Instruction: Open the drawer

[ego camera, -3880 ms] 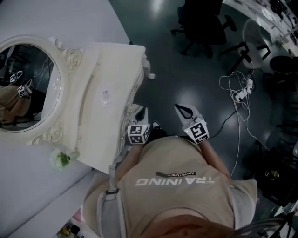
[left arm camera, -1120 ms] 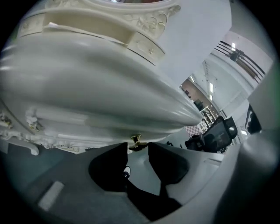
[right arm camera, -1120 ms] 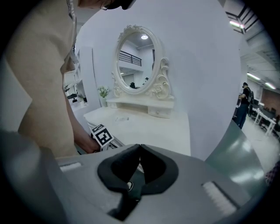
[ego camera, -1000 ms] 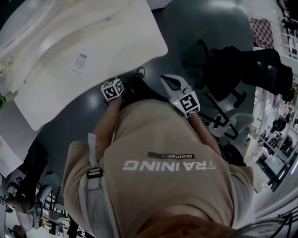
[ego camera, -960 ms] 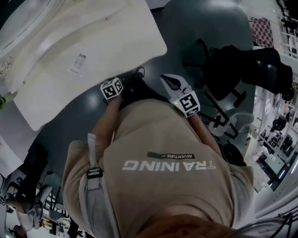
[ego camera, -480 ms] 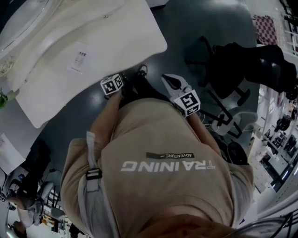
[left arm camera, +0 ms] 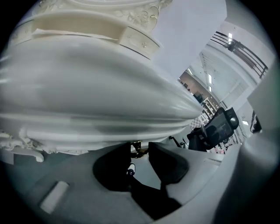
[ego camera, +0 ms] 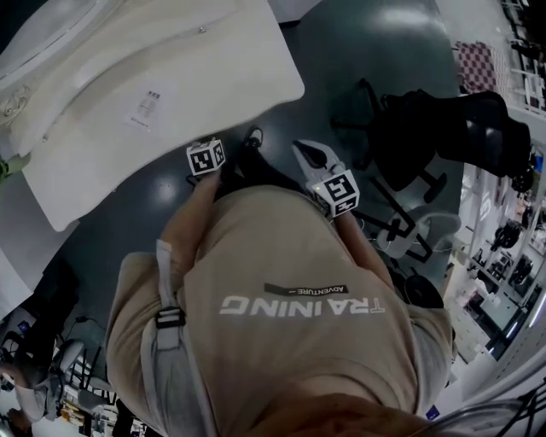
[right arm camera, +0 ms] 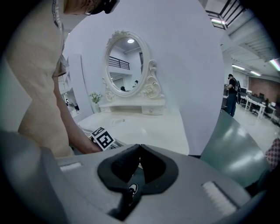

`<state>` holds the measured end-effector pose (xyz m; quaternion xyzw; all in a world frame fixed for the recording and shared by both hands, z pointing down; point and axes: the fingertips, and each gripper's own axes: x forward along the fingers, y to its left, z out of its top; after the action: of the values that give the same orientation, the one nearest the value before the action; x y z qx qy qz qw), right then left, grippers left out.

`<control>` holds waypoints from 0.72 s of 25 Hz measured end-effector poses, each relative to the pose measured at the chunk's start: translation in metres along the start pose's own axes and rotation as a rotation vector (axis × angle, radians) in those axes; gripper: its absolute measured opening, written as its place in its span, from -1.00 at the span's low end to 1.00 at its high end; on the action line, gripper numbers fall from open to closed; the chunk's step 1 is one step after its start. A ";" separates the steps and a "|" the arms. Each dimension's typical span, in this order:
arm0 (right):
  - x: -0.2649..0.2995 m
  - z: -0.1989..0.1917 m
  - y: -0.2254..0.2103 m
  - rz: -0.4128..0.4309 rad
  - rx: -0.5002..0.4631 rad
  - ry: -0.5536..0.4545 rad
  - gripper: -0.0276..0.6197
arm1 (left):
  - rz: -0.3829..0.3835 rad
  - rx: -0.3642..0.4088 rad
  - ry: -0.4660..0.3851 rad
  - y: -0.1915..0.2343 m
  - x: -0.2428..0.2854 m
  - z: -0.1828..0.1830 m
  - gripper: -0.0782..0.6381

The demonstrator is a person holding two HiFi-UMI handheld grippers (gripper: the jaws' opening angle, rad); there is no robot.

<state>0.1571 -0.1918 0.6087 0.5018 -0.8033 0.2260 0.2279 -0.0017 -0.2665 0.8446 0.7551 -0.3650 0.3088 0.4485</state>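
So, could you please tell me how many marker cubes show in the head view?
2. One marker cube sits just off the white table's edge; the other is to its right, over the dark floor. None seems hidden.

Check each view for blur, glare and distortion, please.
Head view: dim, with lamp glare on the floor and fisheye bending the dresser. Left gripper view: its edge smeared and too close, handle in the left claw small but readable. Right gripper view: mirror sharp, dark corners.
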 end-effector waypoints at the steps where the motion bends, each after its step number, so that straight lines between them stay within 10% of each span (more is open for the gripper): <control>1: -0.002 -0.002 -0.001 -0.007 -0.002 0.004 -0.91 | -0.001 0.003 0.003 -0.002 -0.001 -0.004 -0.41; 18: -0.048 -0.026 -0.020 -0.002 -0.088 -0.046 -0.91 | 0.048 0.001 -0.029 -0.025 -0.019 -0.048 -0.41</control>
<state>0.1980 -0.1506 0.6033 0.4972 -0.8168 0.1786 0.2317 0.0022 -0.2091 0.8377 0.7509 -0.3891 0.3088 0.4352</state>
